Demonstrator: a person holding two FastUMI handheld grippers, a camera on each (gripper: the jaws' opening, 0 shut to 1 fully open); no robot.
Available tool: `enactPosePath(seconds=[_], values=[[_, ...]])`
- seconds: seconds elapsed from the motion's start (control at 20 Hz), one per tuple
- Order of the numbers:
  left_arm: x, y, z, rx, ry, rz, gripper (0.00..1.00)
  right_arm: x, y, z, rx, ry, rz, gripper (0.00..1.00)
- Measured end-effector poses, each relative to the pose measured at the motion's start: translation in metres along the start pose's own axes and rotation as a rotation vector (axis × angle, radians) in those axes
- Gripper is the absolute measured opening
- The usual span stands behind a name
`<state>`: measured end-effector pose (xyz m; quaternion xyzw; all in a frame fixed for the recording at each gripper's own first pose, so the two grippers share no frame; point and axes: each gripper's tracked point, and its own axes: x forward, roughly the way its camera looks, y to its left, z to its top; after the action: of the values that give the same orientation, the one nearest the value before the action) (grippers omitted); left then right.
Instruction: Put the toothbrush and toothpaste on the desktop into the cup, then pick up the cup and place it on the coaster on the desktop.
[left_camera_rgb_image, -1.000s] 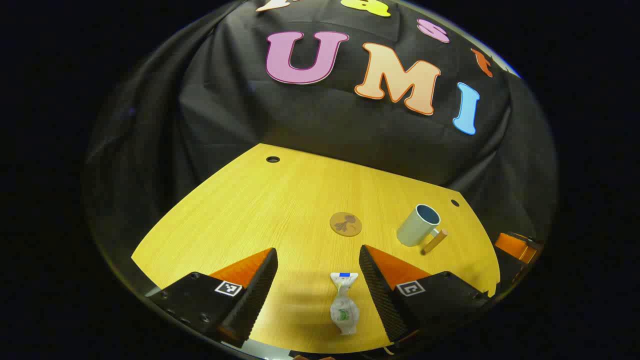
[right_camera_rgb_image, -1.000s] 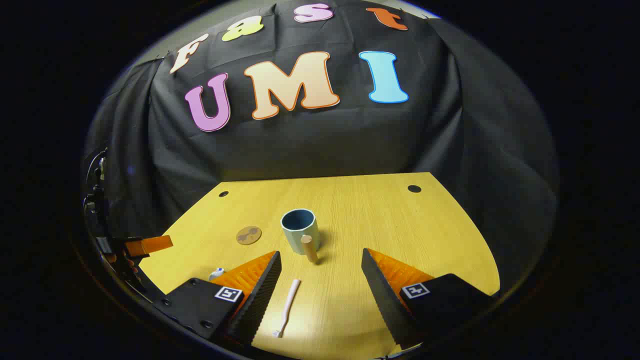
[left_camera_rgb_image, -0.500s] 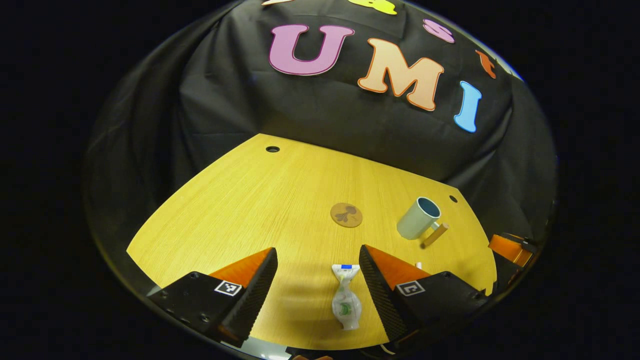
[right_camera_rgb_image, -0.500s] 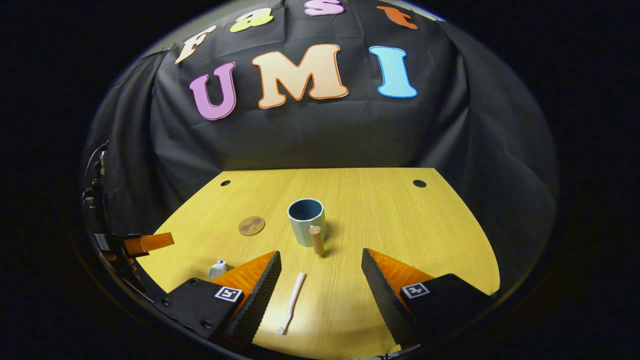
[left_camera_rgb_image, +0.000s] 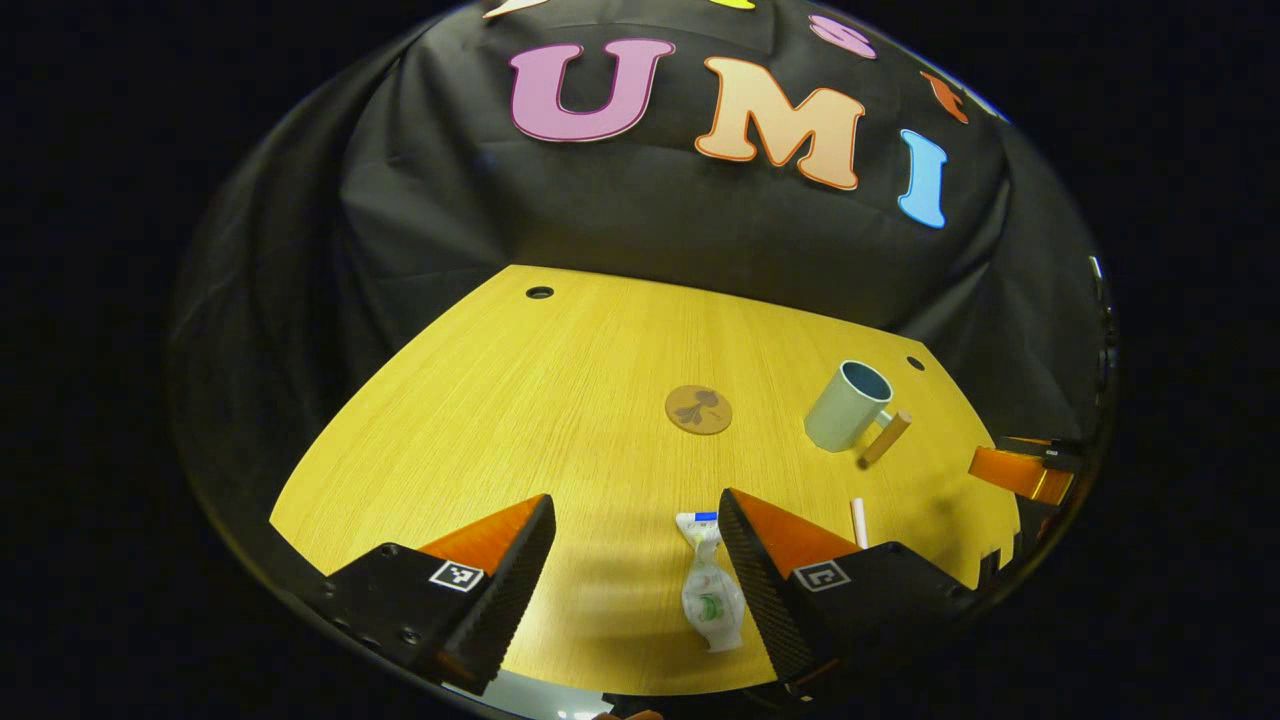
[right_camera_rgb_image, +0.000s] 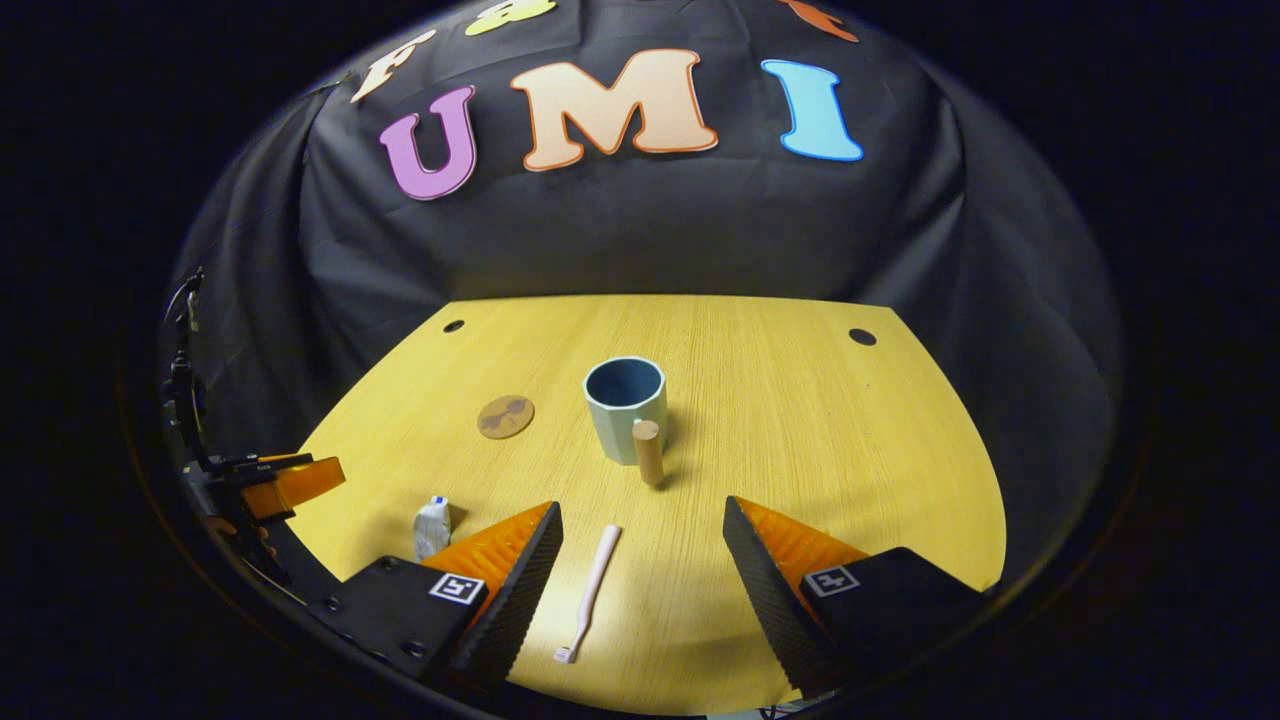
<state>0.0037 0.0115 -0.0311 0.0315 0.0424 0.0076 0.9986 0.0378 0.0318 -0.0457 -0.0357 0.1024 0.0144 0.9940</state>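
My jaws stand wide on both tools, holding nothing. In the left gripper view, my left gripper (left_camera_rgb_image: 635, 560) hangs over the crumpled white toothpaste tube with a blue cap (left_camera_rgb_image: 708, 590), which lies at lower centre close against the right-hand jaw. In the right gripper view, my right gripper (right_camera_rgb_image: 640, 560) frames the slim white plastic toothbrush (right_camera_rgb_image: 590, 592), lying flat at lower centre nearer the left-hand jaw.

Both things sit off-centre, so I judge one jaw would touch first and shove them sideways. The tube is soft and could squash or slip. The pale green mug with a wooden stick handle (right_camera_rgb_image: 626, 408) stands upright at mid-frame; a clumsy drop could tip it.

On the yellow wooden worktop (right_camera_rgb_image: 800, 440) I count one toothbrush, one tube, one mug, one round brown coaster (right_camera_rgb_image: 505, 416) left of the mug, and two grippers.
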Motion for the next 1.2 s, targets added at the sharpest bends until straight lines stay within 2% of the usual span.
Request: enactPosePath(seconds=[0.2, 0.25, 0.3, 0.35, 0.45, 0.55, 0.6, 0.65, 0.7, 0.75, 0.85, 0.9, 1.05, 1.15, 1.2], values=[[-0.003, 0.015, -0.010, -0.016, 0.026, 0.035, 0.95, 0.035, 0.021, -0.034, -0.036, 0.197, 0.031, 1.00], [-0.003, 0.018, -0.015, -0.023, 0.038, 0.036, 0.95, 0.047, 0.026, -0.044, -0.043, 0.252, 0.035, 0.96], [-0.004, 0.018, -0.018, -0.026, 0.049, 0.033, 0.95, 0.053, 0.029, -0.049, -0.044, 0.284, 0.039, 1.00], [-0.004, 0.019, -0.021, -0.030, 0.058, 0.031, 0.96, 0.059, 0.031, -0.054, -0.045, 0.314, 0.043, 0.96], [-0.002, 0.020, -0.027, -0.033, 0.083, 0.025, 0.95, 0.070, 0.034, -0.064, -0.049, 0.374, 0.039, 0.96], [0.001, 0.022, -0.031, -0.031, 0.099, 0.023, 0.96, 0.078, 0.035, -0.073, -0.049, 0.430, 0.019, 1.00], [0.003, 0.021, -0.031, -0.033, 0.105, 0.019, 0.95, 0.082, 0.032, -0.078, -0.049, 0.456, 0.003, 0.96], [0.005, 0.021, -0.033, -0.035, 0.110, 0.013, 0.96, 0.086, 0.032, -0.082, -0.049, 0.476, -0.009, 1.00], [0.007, 0.021, -0.033, -0.036, 0.115, 0.011, 0.96, 0.089, 0.033, -0.085, -0.050, 0.496, -0.019, 0.96], [0.011, 0.023, -0.032, -0.040, 0.119, 0.010, 0.96, 0.093, 0.034, -0.090, -0.055, 0.522, -0.030, 1.00], [0.016, 0.024, -0.032, -0.045, 0.128, 0.005, 0.96, 0.097, 0.034, -0.097, -0.079, 0.552, -0.053, 1.00], [0.019, 0.025, -0.035, -0.044, 0.133, 0.003, 0.96, 0.098, 0.035, -0.100, -0.087, 0.571, -0.057, 0.96], [0.021, 0.030, -0.036, -0.025, 0.142, 0.003, 0.96, 0.100, 0.037, -0.109, -0.092, 0.609, -0.067, 0.93], [0.022, 0.031, -0.037, -0.018, 0.148, 0.002, 0.96, 0.102, 0.039, -0.110, -0.090, 0.615, -0.074, 0.85], [0.022, 0.031, -0.038, -0.019, 0.151, 0.001, 0.96, 0.103, 0.038, -0.111, -0.094, 0.616, -0.080, 0.77]])
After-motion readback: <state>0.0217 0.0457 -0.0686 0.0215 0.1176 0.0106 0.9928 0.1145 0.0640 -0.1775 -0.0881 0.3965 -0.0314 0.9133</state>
